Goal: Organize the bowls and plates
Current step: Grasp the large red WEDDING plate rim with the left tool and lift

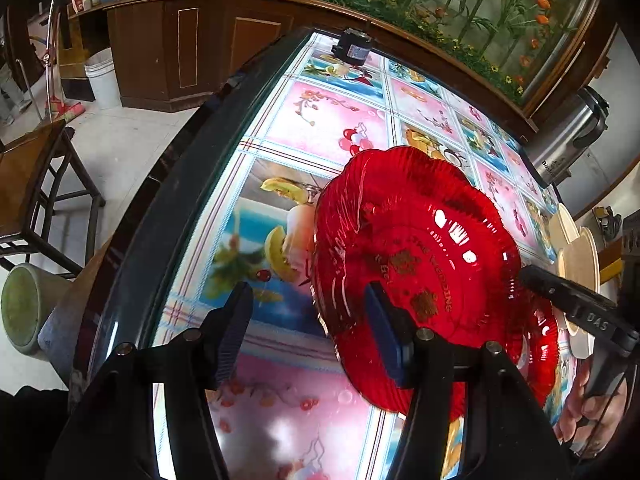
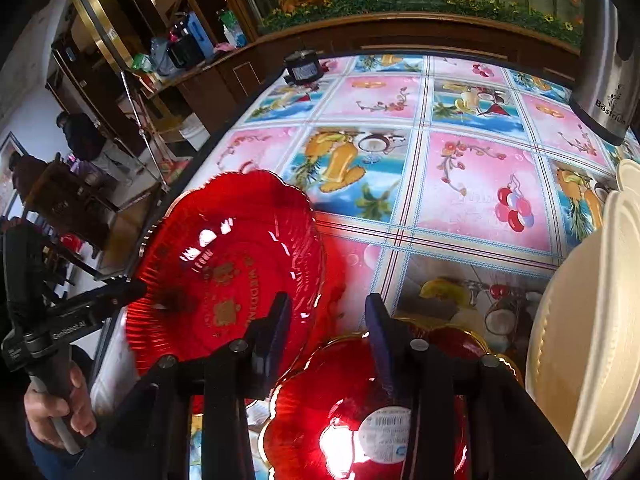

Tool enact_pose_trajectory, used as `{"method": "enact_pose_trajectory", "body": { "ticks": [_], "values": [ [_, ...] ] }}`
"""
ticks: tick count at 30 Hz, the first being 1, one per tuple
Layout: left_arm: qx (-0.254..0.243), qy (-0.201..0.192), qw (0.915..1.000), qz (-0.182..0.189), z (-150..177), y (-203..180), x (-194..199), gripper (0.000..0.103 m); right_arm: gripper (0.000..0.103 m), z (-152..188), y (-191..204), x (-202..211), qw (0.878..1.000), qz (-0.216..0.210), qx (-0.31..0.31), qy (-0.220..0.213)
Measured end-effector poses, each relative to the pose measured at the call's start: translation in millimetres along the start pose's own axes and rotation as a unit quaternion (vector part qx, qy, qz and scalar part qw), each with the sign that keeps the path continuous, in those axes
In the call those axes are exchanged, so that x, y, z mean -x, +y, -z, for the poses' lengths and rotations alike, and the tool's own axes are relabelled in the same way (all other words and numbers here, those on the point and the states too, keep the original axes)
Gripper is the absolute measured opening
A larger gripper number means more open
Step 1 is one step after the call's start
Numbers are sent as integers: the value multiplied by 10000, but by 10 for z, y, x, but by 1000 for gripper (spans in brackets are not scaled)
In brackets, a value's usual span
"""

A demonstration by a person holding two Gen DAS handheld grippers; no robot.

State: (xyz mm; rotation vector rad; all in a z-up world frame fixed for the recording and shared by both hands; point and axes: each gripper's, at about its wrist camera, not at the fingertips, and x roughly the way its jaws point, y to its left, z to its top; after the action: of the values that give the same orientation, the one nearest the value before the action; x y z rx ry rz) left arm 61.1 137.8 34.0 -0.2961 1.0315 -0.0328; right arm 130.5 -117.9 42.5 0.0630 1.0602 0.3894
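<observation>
A red scalloped plate with gold lettering (image 1: 416, 256) (image 2: 228, 264) is tilted above the patterned table. My left gripper (image 1: 308, 320) is open; its right finger lies over the plate's near rim, and I cannot tell if it touches. In the right wrist view the left gripper's tip (image 2: 120, 292) reaches the plate's left rim. My right gripper (image 2: 328, 328) is open above a second red plate with a white sticker (image 2: 360, 420). In the left wrist view the right gripper's finger (image 1: 560, 292) touches the first plate's right rim. The second red plate (image 1: 536, 344) lies beneath.
Cream plates (image 2: 588, 312) (image 1: 576, 256) stand at the right. A steel kettle (image 2: 604, 92) (image 1: 568, 144) stands at the far right. A small black jar (image 2: 304, 66) (image 1: 354, 50) sits at the table's far edge. A wooden chair (image 1: 32, 184) stands left of the table.
</observation>
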Motion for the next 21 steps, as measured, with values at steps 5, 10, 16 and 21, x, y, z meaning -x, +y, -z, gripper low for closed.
{"method": "enact_pose_trajectory", "body": {
  "ticks": [5, 10, 16, 21],
  "values": [
    [-68, 58, 9999, 52, -9, -82, -93, 31, 22, -5, 9, -93, 10000, -61, 14, 39],
    [-68, 10, 10000, 39, 8, -125, -106, 24, 7, 19, 76, -93, 9999, -107, 52, -30],
    [-171, -59, 9998, -125, 69, -156, -58, 24, 7, 77, 131, -29, 9998, -121, 50, -135],
    [-241, -253, 9992, -185, 139, -170, 117, 24, 8, 146, 182, 78, 9996, -170, 90, -221]
  ]
}}
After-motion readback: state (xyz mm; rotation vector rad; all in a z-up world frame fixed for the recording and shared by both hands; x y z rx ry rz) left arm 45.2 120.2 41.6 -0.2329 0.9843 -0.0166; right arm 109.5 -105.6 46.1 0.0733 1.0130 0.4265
